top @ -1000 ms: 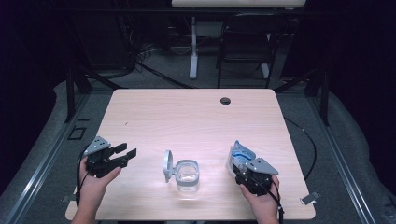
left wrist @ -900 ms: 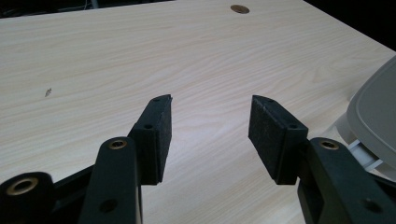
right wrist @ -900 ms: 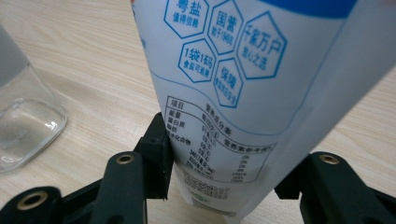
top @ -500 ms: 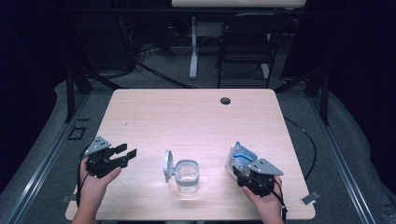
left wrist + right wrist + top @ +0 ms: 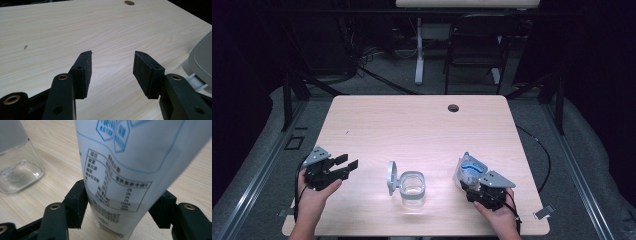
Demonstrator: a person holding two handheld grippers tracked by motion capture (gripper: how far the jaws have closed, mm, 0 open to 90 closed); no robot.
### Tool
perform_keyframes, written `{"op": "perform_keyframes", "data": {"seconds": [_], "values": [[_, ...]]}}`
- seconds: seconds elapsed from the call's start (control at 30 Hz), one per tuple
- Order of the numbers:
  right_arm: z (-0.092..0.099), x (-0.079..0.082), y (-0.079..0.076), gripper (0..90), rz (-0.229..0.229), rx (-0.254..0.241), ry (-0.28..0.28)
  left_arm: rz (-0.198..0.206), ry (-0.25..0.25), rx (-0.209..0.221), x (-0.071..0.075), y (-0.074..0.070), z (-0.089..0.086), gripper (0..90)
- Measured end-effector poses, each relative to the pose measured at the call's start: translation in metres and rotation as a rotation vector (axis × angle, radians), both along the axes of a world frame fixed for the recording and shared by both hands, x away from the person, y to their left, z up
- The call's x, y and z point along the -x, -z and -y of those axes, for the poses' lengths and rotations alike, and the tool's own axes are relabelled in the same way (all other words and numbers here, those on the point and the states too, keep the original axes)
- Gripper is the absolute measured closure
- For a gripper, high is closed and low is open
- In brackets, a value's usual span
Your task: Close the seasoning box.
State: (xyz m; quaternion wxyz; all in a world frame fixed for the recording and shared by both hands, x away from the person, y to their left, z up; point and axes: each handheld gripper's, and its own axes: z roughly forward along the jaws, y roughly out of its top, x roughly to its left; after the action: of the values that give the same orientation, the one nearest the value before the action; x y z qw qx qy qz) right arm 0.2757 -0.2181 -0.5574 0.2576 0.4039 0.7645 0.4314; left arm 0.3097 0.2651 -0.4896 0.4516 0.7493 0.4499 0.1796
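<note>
Setting the pouch down beside the open jar

On the surface (image 5: 422,125), lower middle of frame, sits the glass jar (image 5: 413,186); the white pouch (image 5: 468,169) stands lower right between the right tongs (image 5: 468,186), which have just been spreading, so ease back straight. Left tongs (image 5: 348,165), lower left, gape empty.

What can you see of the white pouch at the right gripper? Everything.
The pouch is a soft white plastic bag with blue graphics and a black-ruled nutrition table in small print. It stands roughly upright near the table's right front, right of the clear glass jar. It sits between the right gripper's black fingers, whose jaws have just been opening; the left pad still looks against it, the far side is unclear.
</note>
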Motion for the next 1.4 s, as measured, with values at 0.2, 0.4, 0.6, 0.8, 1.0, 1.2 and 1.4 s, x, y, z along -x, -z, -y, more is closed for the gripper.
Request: {"op": "perform_keyframes", "data": {"seconds": [0.2, 0.4, 0.6, 0.8, 1.0, 1.2, 1.4], "values": [[0.002, -0.004, 0.008, 38.4, -0.022, 0.017, -0.026, -0.002, -0.003, -0.001, 0.000, 0.001, -0.001, 49.6], [0.004, -0.007, 0.010, 38.3, -0.032, 0.012, -0.045, -0.001, -0.007, 0.000, -0.001, 0.001, 0.000, 49.6], [0.003, -0.009, 0.013, 38.3, -0.031, 0.019, -0.043, -0.001, -0.009, -0.003, -0.001, 0.001, 0.000, 49.6], [-0.002, -0.010, 0.017, 38.2, -0.027, 0.032, -0.023, -0.004, -0.008, -0.005, -0.001, 0.002, 0.000, 49.5], [-0.003, -0.013, 0.022, 38.1, -0.032, 0.033, -0.013, -0.002, -0.011, -0.003, -0.001, 0.002, 0.000, 49.5], [-0.005, -0.014, 0.024, 38.1, -0.030, 0.036, -0.008, -0.002, -0.009, -0.004, -0.001, 0.002, 0.000, 49.5], [-0.006, -0.015, 0.027, 38.2, -0.030, 0.036, -0.002, -0.003, -0.010, -0.003, -0.001, 0.002, 0.000, 49.5]]}}
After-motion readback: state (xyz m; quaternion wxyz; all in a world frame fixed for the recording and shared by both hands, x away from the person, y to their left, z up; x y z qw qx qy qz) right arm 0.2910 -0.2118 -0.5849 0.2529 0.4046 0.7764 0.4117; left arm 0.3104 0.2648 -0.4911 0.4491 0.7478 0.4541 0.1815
